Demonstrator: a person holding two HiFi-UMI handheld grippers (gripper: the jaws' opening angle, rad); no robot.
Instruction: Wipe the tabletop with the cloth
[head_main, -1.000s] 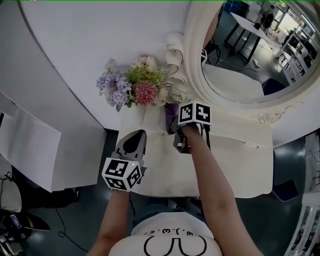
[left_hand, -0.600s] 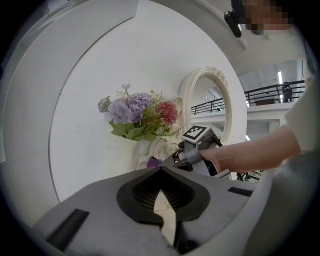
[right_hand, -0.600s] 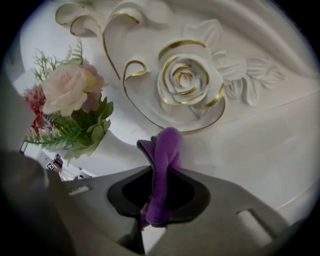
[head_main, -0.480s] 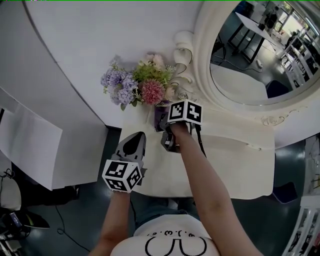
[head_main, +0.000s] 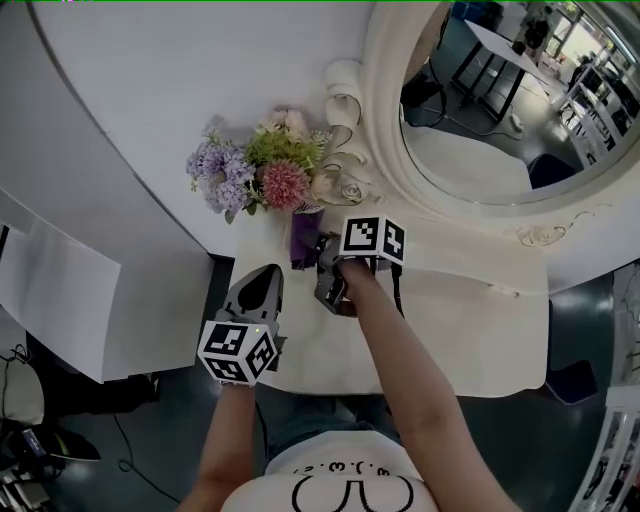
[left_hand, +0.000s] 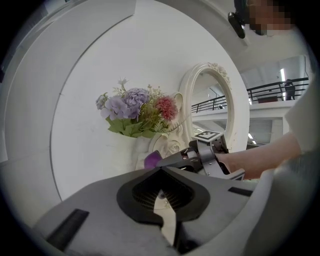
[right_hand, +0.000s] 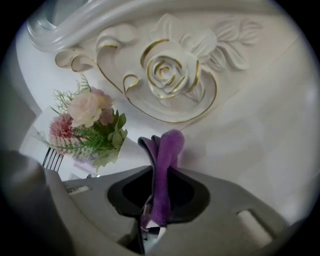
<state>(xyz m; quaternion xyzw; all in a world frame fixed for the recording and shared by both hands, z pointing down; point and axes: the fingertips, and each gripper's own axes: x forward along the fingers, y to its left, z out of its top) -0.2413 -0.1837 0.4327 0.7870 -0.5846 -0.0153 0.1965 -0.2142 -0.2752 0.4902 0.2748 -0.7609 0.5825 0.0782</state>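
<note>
Right gripper (head_main: 320, 258): jaws closed on the purple cloth (right_hand: 166, 150). A folded bunch of it sticks out past the tips, and more is packed into the hollow behind them.
Left gripper (head_main: 266, 276): jaws closed with nothing between them. It hangs over the near left part of the surface (head_main: 470, 320), apart from the right one.
Where the cloth is: at the back left of the surface, just below the bouquet (head_main: 255, 170) and close to the foot of the mirror frame (head_main: 385, 190). The carved rose (right_hand: 172, 70) fills the right gripper view beyond it. I can't tell whether the cloth is pressing on the surface or held just off it.
Step in hand: I judge this as working the back corner, with most of the cream top, to the right and nearer me, left to cover.
Doing it well: I'd tip the right gripper so the loose fold lies flat on the surface, and not just its edge. Then I'd press lightly and pull long overlapping strokes away from the frame toward the near edge.
Grip: the bunch looks well seated, so I'd hold pressure steady and not regrip.
Watch for: the flower stems and the frame's scrollwork are close. A wide sweep here could snag the cloth or knock the bouquet.
Left side: I'd keep it clear of the stroke path.
</note>
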